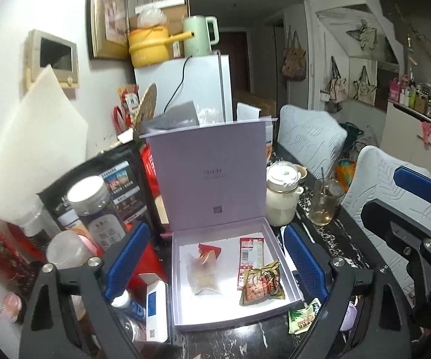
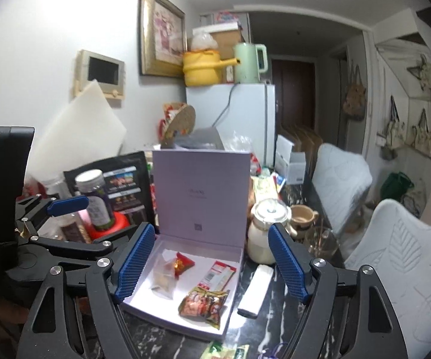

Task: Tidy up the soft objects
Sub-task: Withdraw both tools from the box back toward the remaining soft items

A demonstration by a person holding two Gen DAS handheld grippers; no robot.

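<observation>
An open lilac box (image 1: 179, 299) with its lid upright sits on the dark marble table. Inside lie a clear packet with a red top (image 1: 205, 272), a red-and-white sachet (image 1: 249, 258) and a brown-gold snack packet (image 1: 261, 284). A green packet (image 1: 302, 317) lies outside the box at its near right corner. My left gripper (image 1: 216, 263) hovers open above the box, holding nothing. My right gripper (image 2: 212, 264) is also open and empty over the box (image 2: 236, 287), with the snack packet (image 2: 205, 302) and sachet (image 2: 219, 275) below it. One blue pad (image 2: 67, 205) of the left gripper shows at left.
Left of the box stand a black pouch (image 1: 110, 185), a white-capped bottle (image 1: 92, 206) and other clutter. To its right are a white lidded jar (image 1: 282, 197), a glass (image 1: 324, 203) and a white folded item (image 2: 257, 287). Two quilted chairs (image 1: 388, 197) line the table's right side.
</observation>
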